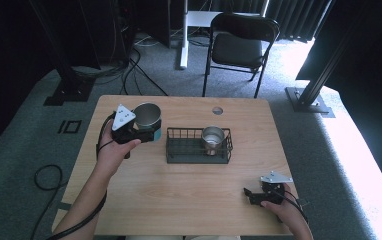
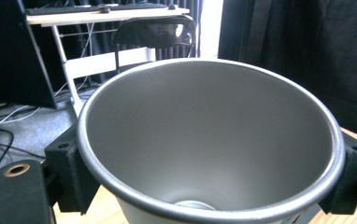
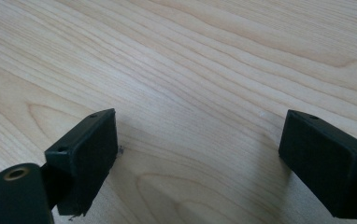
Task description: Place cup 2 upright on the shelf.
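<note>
Both left tool jaws clamp the steel cup.

Left forearm reaching in from the near-left edge, angled up toward the far left of the table. Left hand wrapped around the left gripper, grey three-cornered plate on top, jaws pointing right. Jaws closed against both sides of a metal cup, one black pad pressed on each flank. Right hand low at the near-right corner, wrist coming in from the bottom edge. Right gripper resting just above the wood, pointing left, jaws spread wide apart with nothing between them.
</note>
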Available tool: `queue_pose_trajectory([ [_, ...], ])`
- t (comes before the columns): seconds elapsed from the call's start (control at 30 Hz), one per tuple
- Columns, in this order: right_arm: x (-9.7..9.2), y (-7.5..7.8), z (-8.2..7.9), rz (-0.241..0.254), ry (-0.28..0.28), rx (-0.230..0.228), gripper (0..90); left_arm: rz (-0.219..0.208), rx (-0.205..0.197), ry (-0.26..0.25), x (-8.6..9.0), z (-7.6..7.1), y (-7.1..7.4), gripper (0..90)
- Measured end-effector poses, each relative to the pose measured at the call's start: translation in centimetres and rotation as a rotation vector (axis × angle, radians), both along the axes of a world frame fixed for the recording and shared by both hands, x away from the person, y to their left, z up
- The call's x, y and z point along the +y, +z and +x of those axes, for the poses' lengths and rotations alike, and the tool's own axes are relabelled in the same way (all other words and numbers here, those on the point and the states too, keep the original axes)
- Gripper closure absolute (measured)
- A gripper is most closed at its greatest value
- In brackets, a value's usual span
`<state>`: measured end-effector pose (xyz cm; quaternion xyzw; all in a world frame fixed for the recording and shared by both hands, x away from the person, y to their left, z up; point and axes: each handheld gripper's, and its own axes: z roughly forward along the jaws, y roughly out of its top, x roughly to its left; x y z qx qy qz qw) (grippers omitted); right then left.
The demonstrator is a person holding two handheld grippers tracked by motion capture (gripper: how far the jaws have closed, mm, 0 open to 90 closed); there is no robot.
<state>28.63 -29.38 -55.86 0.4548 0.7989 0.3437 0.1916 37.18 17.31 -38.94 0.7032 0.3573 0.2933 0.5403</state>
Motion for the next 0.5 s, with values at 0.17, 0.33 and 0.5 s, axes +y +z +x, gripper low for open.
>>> queue_pose_trajectory([
  [0.17, 0.0, 0.0, 0.0, 0.000, 0.000, -0.001, 11.2, 0.011, -0.016, -0.033, -1.5, 0.2, 0.4, 13.8],
  [0.33, 0.0, 0.0, 0.0, 0.000, 0.000, -0.001, 11.2, 0.015, -0.024, -0.070, -3.0, 0.4, 0.7, 13.7],
  [0.5, 0.0, 0.0, 0.0, 0.000, 0.000, -0.001, 11.2, 0.020, -0.023, -0.105, -4.4, 0.6, 0.5, 13.8],
])
